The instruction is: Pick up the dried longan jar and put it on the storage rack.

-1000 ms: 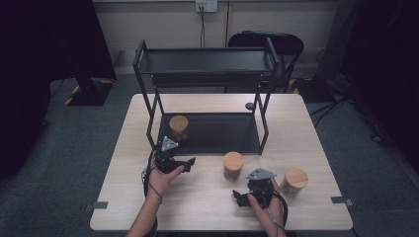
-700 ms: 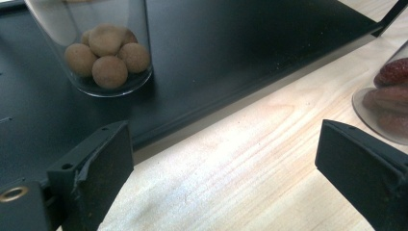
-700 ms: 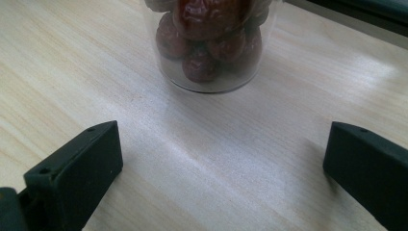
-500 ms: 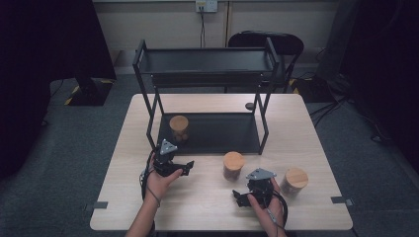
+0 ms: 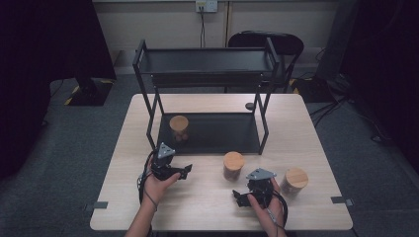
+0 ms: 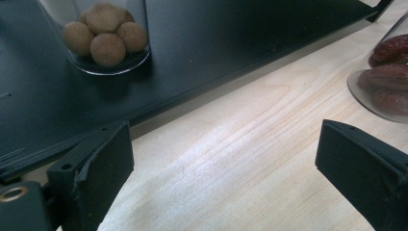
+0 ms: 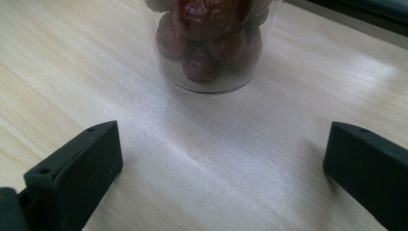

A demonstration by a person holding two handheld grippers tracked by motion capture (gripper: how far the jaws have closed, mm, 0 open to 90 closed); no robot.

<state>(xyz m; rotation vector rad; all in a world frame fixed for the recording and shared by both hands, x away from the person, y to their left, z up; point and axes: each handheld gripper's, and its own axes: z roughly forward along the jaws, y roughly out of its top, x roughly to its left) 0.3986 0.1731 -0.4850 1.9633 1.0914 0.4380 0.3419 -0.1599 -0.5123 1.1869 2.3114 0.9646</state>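
Both the left gripper (image 5: 184, 172) and right gripper (image 5: 240, 196) stand released over the table's (image 5: 207, 217) front edge; the right gripper view reveals dates in the middle jar (image 7: 210, 45).

My left black two-jaw gripper (image 5: 184, 171) has drifted slightly toward me, away from the black metal shelf rack (image 5: 207, 132); its jaws are wide apart over bare light wooden table (image 6: 250, 159).

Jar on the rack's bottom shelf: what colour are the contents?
Tan-brown balls in the jar; the left gripper view shows them best.
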